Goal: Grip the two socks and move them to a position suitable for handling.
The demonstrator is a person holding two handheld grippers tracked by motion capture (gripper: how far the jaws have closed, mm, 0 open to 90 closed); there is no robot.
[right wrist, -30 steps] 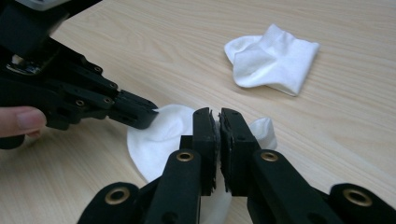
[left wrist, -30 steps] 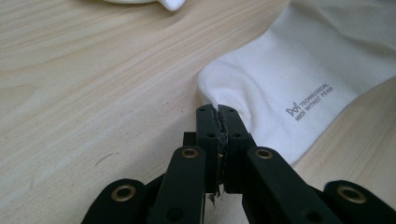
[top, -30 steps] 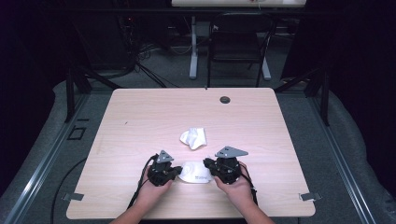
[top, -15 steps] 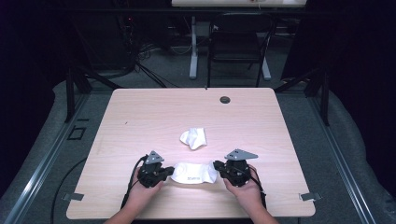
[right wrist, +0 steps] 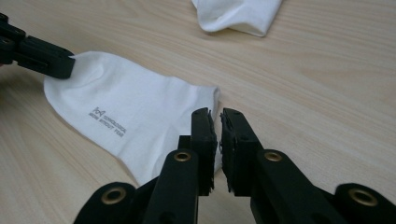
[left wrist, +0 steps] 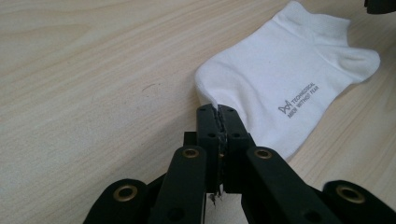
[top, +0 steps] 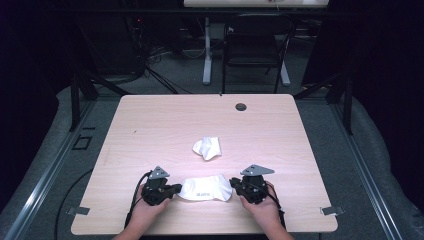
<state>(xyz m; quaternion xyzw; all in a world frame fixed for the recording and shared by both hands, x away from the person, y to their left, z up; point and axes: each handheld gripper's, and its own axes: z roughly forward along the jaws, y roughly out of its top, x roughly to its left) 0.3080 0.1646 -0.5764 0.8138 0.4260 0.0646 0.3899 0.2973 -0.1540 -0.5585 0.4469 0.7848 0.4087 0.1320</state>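
A white sock (top: 205, 187) lies flat near the front edge of the desk (top: 150, 125), stretched between the two claws. The left claw (left wrist: 217, 112) is clenched on the sock's toe end – its jaws are pressed together with the fabric edge caught between them. The right claw (right wrist: 218, 116) sits at the sock's cuff end with its jaws slightly parted (a narrow gap shows between them), and I cannot tell whether any fabric is pinched there. A second white sock (top: 207, 147), crumpled, rests farther back near the desk's middle, well apart from the first.
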